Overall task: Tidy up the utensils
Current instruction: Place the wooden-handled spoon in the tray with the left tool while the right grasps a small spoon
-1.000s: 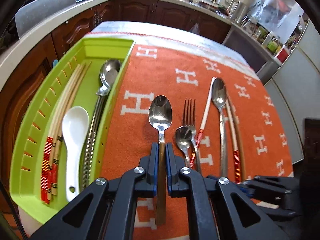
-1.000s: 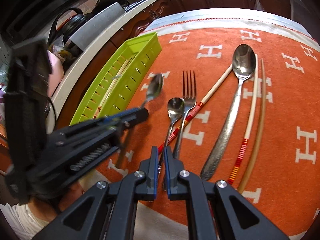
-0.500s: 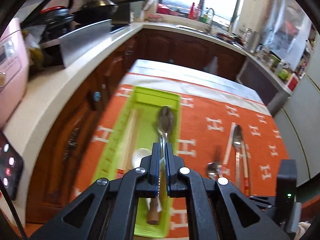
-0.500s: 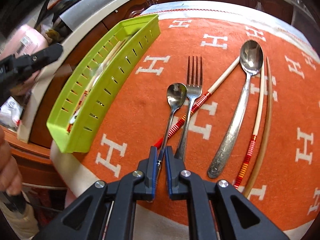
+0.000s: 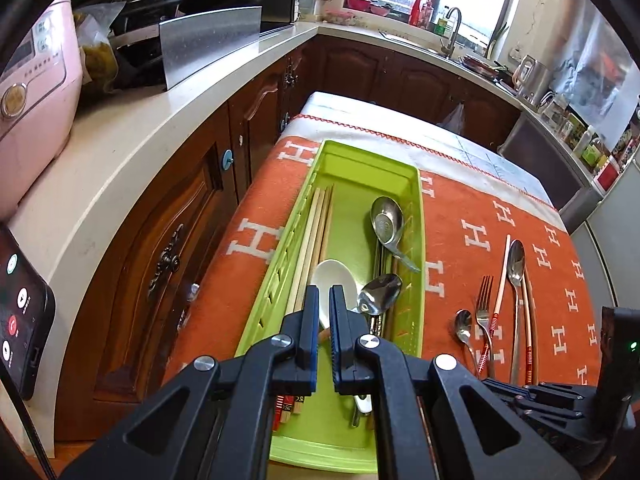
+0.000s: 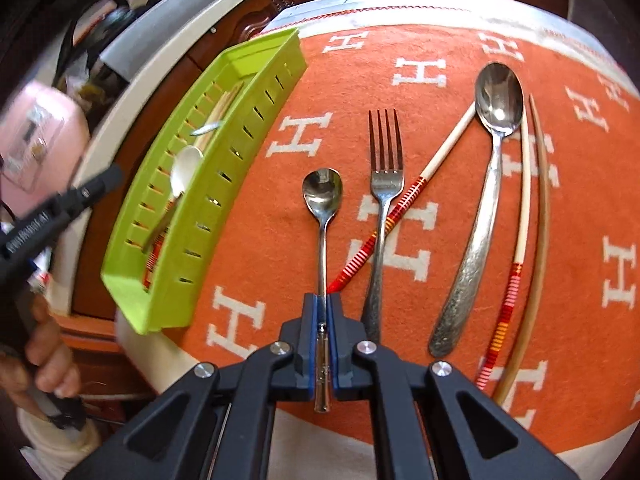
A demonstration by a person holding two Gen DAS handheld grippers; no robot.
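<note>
The right claw [image 6: 324, 340] is closed on the handle of the small teaspoon [image 6: 322, 196], whose bowl lies flat on the orange mat [image 6: 280, 240]; its jaws pinch the thin stem near the end. The left claw [image 5: 324, 320] hangs over the green utensil tray [image 5: 420, 216] with its jaws slightly apart and nothing between them.

The step in hand looks like picking up the teaspoon for the tray. The next move calls for a clean lift, then a carry leftward over the slotted tray wall.

Just beside the teaspoon lies the fork [image 6: 384, 176], with a red-banded chopstick [image 6: 400, 208] crossing under it and ending near the claw; either could be dragged along. Further right lie a large spoon [image 6: 496, 120] and two more chopsticks [image 6: 524, 200]. The left claw over the tray may crowd the drop.
</note>
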